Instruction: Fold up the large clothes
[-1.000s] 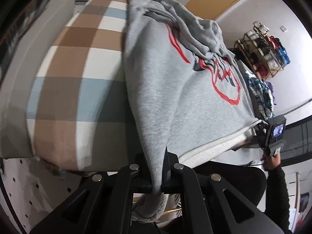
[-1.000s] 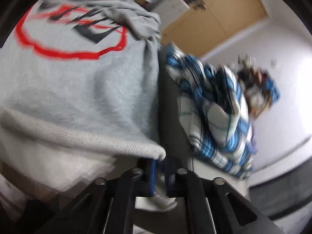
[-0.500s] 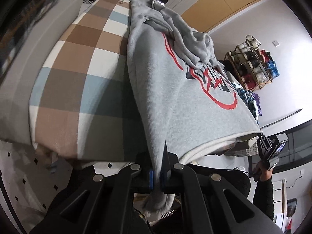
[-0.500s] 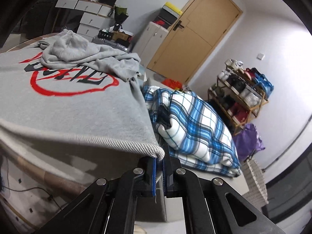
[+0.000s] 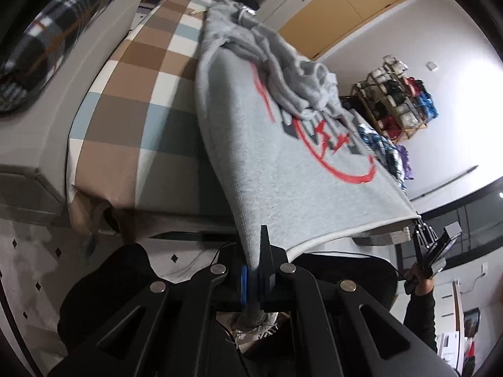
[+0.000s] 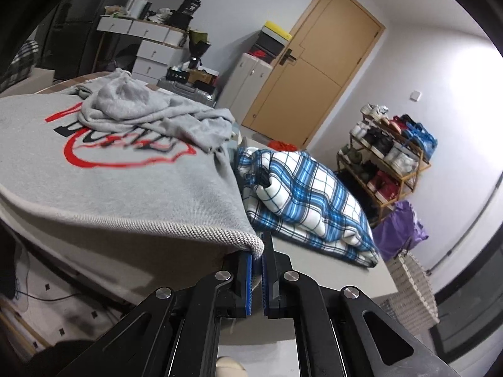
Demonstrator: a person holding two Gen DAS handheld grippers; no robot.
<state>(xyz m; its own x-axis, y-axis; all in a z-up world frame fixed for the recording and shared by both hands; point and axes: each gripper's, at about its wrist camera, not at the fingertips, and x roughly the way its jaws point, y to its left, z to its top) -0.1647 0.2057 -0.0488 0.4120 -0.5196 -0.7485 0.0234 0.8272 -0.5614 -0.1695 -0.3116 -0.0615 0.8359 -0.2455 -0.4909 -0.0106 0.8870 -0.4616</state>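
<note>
Both corners of the grey sweatshirt [image 5: 283,169] hem are pinched in my grips, left hand-held gripper [image 5: 256,278] and right hand-held gripper [image 6: 257,278] clamped tight; its long axis runs away from me, hem raised, hood end bunched on the checked bed [image 5: 125,94]. Beside it lies a blue plaid blanket [image 6: 308,201], then a shoe rack [image 6: 389,154].

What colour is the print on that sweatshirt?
Red and black on the grey sweatshirt; clearest in the right wrist view.
</note>
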